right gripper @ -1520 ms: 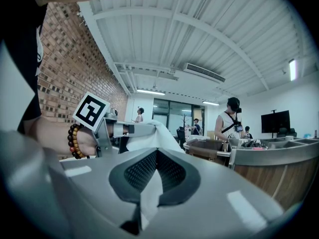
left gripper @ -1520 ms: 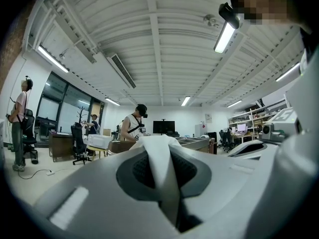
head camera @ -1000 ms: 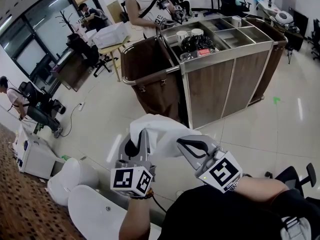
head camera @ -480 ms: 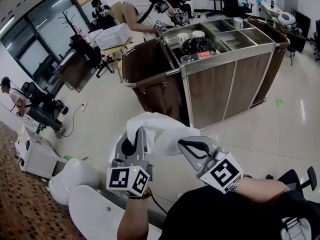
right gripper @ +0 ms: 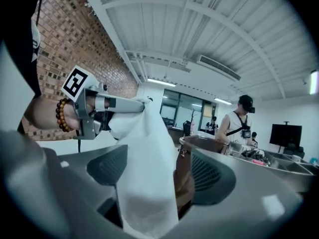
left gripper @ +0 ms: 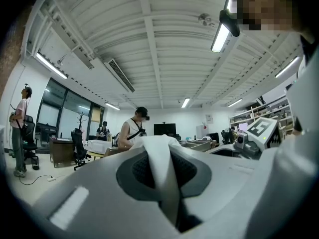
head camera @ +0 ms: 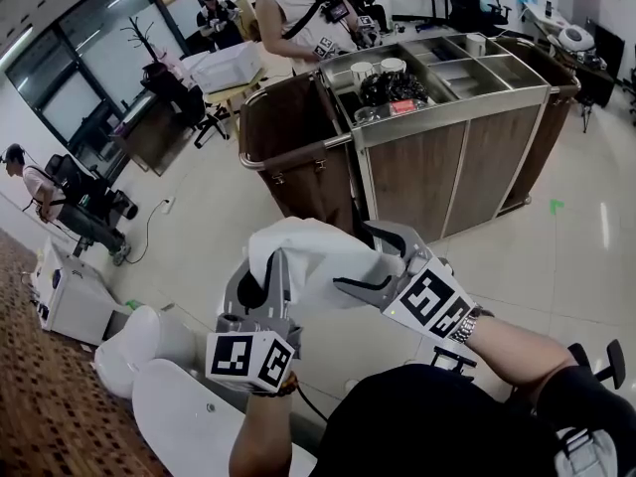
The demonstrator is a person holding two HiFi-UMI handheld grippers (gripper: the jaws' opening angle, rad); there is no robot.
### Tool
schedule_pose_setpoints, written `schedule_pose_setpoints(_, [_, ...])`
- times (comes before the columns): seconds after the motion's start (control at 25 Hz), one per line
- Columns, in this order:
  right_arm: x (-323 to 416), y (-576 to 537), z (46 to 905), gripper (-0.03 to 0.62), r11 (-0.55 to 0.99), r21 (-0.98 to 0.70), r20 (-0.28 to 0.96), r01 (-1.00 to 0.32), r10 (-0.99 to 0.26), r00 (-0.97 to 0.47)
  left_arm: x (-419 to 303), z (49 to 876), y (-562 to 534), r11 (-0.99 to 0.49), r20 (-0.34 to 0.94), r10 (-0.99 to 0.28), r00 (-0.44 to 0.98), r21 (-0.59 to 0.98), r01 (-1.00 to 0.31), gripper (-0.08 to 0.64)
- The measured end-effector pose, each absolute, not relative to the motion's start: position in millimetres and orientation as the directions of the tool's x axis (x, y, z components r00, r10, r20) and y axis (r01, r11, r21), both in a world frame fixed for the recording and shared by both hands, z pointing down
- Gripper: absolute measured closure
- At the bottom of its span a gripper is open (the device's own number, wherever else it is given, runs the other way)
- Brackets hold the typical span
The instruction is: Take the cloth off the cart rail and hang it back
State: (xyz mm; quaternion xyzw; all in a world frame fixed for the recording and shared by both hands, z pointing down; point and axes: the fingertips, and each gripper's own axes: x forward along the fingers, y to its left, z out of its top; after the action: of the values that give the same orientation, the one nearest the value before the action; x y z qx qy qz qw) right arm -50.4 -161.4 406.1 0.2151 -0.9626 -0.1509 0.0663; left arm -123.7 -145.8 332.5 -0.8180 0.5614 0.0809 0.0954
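A white cloth (head camera: 310, 258) is bunched in the air between my two grippers, in front of the cart (head camera: 452, 157). My left gripper (head camera: 270, 268) is shut on the cloth (left gripper: 160, 163), which fills the slit between its jaws. The jaws of my right gripper (head camera: 371, 263) are opening. The cloth (right gripper: 144, 168) hangs loose in the gap between them, and the pads stand off it. In the right gripper view, my left gripper (right gripper: 107, 106) pinches the cloth's top. The cart's metal rail (head camera: 296, 149) runs round a brown bag.
A person (head camera: 298, 13) stands behind the cart, whose top tray holds cups (head camera: 376, 68). More people sit at desks (head camera: 159, 127) to the left. A white machine (head camera: 149, 346) lies on the floor at lower left, and an office chair (head camera: 596, 366) is at lower right.
My right gripper's jaws have spread apart, and that gripper has risen and turned toward the cart. The cloth stays in my left gripper, which has barely moved.
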Motion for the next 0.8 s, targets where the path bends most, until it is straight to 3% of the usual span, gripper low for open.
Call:
schedule_pose_setpoints(0.24, [-59,-180,439,0.198,0.896,0.313,0.171,-0.315,-0.379,-0.909,-110,334,-144,-0.356,-0.246,-0.900,0.361,-0.067,-0.932,0.531])
schedule_pose_setpoints(0.4, [-61,-183,450,0.225,0.914,0.300,0.195,-0.271,-0.337,-0.921,-104,339,-144,-0.352,-0.247,-0.901,0.358,-0.067,-0.934,0.531])
schedule_pose_setpoints(0.6, [-59,-187,453,0.378,0.921,0.305,0.191,-0.241,-0.307,-0.932,-96,341,-148,-0.351,-0.252,-0.900,0.356,-0.067,-0.934,0.531])
schedule_pose_setpoints(0.76, [-50,-196,446,0.562,0.907,0.314,0.153,-0.280,-0.339,-0.928,-93,344,-152,-0.345,-0.251,-0.902,0.351,-0.067,-0.936,0.529])
schedule_pose_setpoints(0.8, [-47,-199,444,0.571,0.904,0.313,0.144,-0.293,-0.350,-0.926,-93,345,-154,-0.342,-0.247,-0.904,0.348,-0.068,-0.937,0.528])
